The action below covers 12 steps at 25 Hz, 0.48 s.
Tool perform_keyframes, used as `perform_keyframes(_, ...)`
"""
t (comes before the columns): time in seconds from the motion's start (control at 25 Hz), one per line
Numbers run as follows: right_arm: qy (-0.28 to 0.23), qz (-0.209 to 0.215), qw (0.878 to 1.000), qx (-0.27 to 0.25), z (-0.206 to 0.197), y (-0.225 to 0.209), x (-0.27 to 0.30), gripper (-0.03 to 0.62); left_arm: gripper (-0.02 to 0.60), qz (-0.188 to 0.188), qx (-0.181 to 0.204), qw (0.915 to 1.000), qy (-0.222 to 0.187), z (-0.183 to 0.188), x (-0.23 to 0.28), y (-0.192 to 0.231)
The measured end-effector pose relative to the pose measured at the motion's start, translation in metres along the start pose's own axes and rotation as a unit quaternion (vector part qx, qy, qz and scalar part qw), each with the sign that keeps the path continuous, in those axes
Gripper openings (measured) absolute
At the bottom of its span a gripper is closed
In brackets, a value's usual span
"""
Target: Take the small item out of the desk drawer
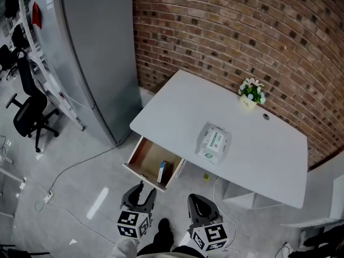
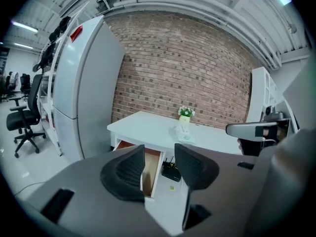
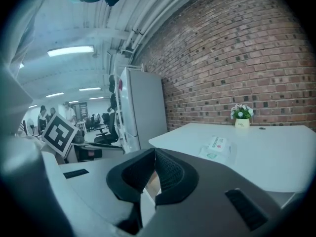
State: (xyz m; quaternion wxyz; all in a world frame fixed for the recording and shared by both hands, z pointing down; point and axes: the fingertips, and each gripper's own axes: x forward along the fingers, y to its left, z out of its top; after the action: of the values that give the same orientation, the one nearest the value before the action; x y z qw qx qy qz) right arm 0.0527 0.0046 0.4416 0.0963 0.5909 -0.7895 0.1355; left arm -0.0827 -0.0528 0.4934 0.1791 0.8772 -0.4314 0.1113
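Note:
The white desk (image 1: 252, 155) has its drawer (image 1: 145, 157) pulled open at the front left corner, showing a wooden inside. A small blue and white box (image 1: 162, 171) stands in the drawer near its right wall. My left gripper (image 1: 145, 191) hovers just in front of the drawer, open with nothing between its fingers. In the left gripper view, the left gripper (image 2: 159, 158) shows the drawer (image 2: 152, 163) through the gap between its jaws. My right gripper (image 1: 196, 202) is beside it, in front of the desk, shut and empty. In the right gripper view, the right gripper's (image 3: 154, 154) tips meet.
A tissue pack (image 1: 213, 142) lies mid-desk and a small flower pot (image 1: 251, 93) stands near the brick wall. A tall grey fridge (image 1: 91, 52) stands left of the desk. A black office chair (image 1: 29, 112) and a cable on the floor (image 1: 70, 168) are further left.

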Motion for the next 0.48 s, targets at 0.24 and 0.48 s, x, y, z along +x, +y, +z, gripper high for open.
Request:
perform_keyframes(0.24, -0.002, -0.003, 1.0, -0.009, 0.005, -0.003, 0.022, 0.027, 0.199, -0.003, -0.005, 0.9999, 0.012, -0.008, 0.024, 0.017)
perform_keyframes(0.48, 0.002, -0.006, 1.0, -0.014, 0.008, -0.007, 0.034, 0.028, 0.211, -0.002, -0.009, 0.9995, 0.031, -0.02, 0.044, 0.027)
